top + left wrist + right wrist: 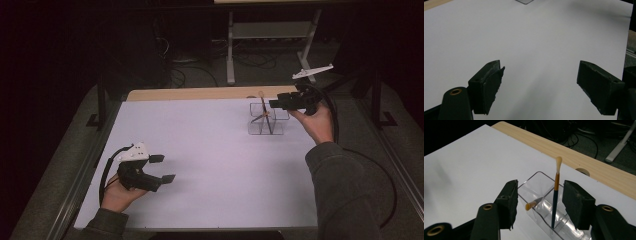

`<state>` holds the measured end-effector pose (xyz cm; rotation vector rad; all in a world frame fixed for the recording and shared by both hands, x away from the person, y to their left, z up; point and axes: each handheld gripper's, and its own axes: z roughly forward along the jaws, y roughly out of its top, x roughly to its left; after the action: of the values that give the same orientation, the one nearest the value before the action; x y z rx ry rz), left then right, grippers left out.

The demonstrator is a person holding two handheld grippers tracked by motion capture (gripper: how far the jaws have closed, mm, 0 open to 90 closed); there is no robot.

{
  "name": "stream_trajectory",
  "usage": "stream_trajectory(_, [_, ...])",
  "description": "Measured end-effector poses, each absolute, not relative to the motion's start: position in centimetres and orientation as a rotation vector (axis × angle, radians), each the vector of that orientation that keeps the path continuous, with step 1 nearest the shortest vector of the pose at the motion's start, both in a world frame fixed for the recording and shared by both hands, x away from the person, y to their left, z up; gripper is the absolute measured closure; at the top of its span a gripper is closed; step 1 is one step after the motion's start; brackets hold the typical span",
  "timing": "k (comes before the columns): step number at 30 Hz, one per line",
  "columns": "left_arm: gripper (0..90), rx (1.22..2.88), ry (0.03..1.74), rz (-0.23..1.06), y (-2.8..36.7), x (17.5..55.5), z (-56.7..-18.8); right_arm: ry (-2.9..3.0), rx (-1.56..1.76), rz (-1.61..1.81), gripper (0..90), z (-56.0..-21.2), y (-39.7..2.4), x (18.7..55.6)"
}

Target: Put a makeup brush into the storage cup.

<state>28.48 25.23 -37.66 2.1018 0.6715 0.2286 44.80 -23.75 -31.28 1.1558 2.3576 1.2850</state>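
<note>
The paintbrush stands almost upright in my clear organizer, handle end down in one of its compartments, pale bristle tip up and well above the rim. I judge it very light, with a thin, stiff, smooth handle that could slip or swivel between flat pads if I pinch it loosely. The bristles are the soft, delicate part, so I would take hold on the orange band just above the organizer's rim, square across the handle, and lift straight up so the foot clears the divider without tipping the box. The organizer itself looks like thin hard plastic, light enough to slide or topple if I drag the brush sideways.

A second brush leans low in the neighbouring compartment, its tan tip poking over the organizer's near wall, apart from the upright one as far as I can see.

My right gripper hangs just over the organizer's near side with its jaws part open. The upright brush sits in the gap between them, closer to the right-hand pad, and neither pad presses on it, so I hold nothing there.

My left gripper rests well away from the organizer, over the bare white table towards the near left corner, jaws spread wide and empty.
</note>
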Motion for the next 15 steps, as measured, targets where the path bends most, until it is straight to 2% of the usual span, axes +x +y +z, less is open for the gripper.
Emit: stream_trajectory(15, [18.6,2.094,0.678,0.231,25.4,28.4,-37.6,2.342,1.159,1.324,40.1,-31.2,-24.3,43.1])
